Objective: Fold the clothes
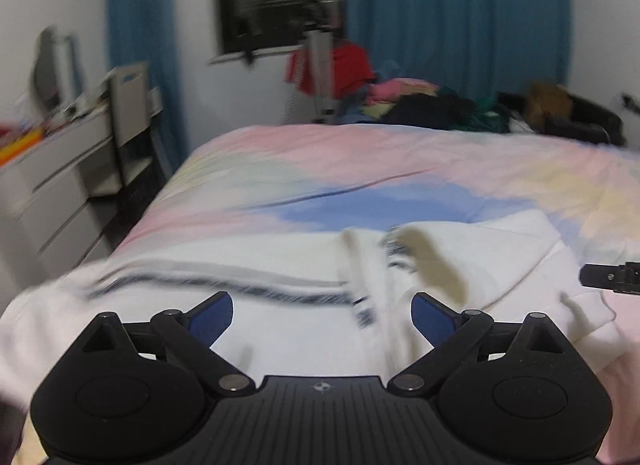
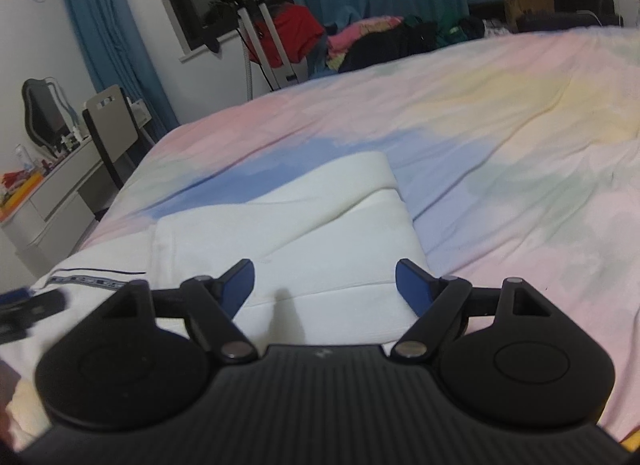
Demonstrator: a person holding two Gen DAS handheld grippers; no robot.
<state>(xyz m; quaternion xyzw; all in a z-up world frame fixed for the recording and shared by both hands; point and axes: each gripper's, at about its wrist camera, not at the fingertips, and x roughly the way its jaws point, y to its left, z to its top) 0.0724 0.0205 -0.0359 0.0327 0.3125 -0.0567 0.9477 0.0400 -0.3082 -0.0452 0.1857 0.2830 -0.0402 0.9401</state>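
While both jaws gape, white garment lies on bed.

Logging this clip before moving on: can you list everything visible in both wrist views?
white garment: one, white with a dark striped trim, partly folded on the near bed
bed cover: one, pastel pink, blue and yellow, over the bed
clothes pile: one, mixed colours, far edge of the bed
curtains: two, teal, beside the window
drawer unit: one, grey, left of the bed
chair: one, grey, at the drawer unit
left hand-held gripper: black, blue pads, open
right hand-held gripper: same, open
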